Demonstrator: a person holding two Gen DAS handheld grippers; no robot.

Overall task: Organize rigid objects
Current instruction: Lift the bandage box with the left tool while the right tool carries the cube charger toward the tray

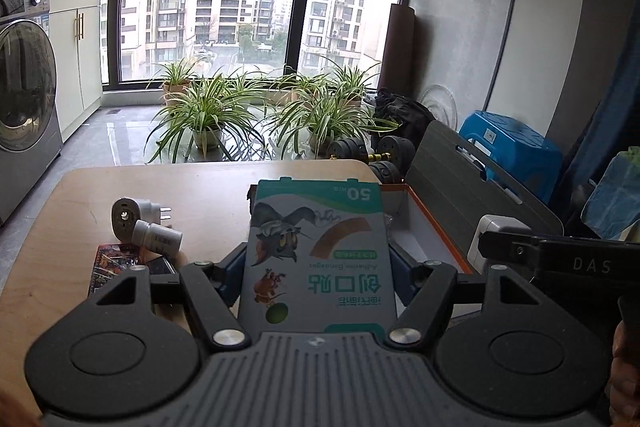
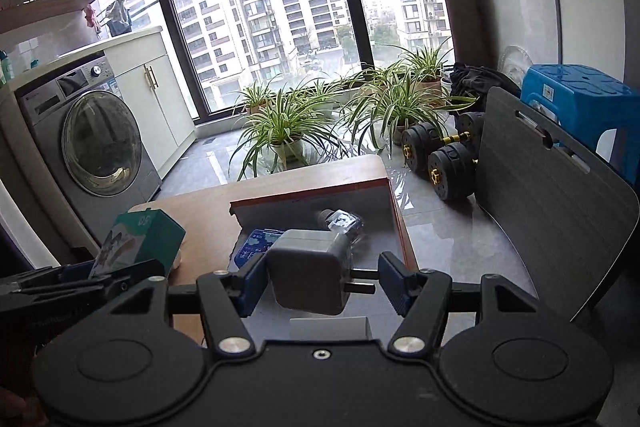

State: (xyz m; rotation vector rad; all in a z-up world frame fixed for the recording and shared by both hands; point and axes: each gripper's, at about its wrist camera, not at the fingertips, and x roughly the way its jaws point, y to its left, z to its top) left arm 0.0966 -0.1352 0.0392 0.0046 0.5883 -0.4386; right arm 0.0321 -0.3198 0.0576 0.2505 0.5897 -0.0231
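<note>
The left hand-held gripper [image 1: 318, 263] is closed on the bandage box [image 1: 318, 247], a flat cardboard carton with glossy teal-and-white print, clamped across its narrow sides. The carton's long axis runs forward along the fingers, with its far end over the near-left edge of the storage box [image 1: 434, 223]. The storage box, an open rigid carton with a white interior and orange rim, therefore lies directly ahead and slightly right of the left hand-held gripper. The right hand-held gripper [image 2: 320, 281] stands wide, positioned above the storage box interior; the power adapter [image 2: 310, 277], a grey, smooth, rounded cube with metal prongs pointing right, sits between the fingers. Contact on the left pad cannot be confirmed; the right pad is clear of the adapter body. Inside the storage box also lie a blue printed packet [image 2: 256, 245] and a crinkled clear wrapper [image 2: 342, 221]. On the wooden desk [image 1: 208, 187], left of the bandage box, remain a white plug device [image 1: 130, 217], a small white bottle [image 1: 158, 235] and a dark printed pack [image 1: 116, 263].
</note>
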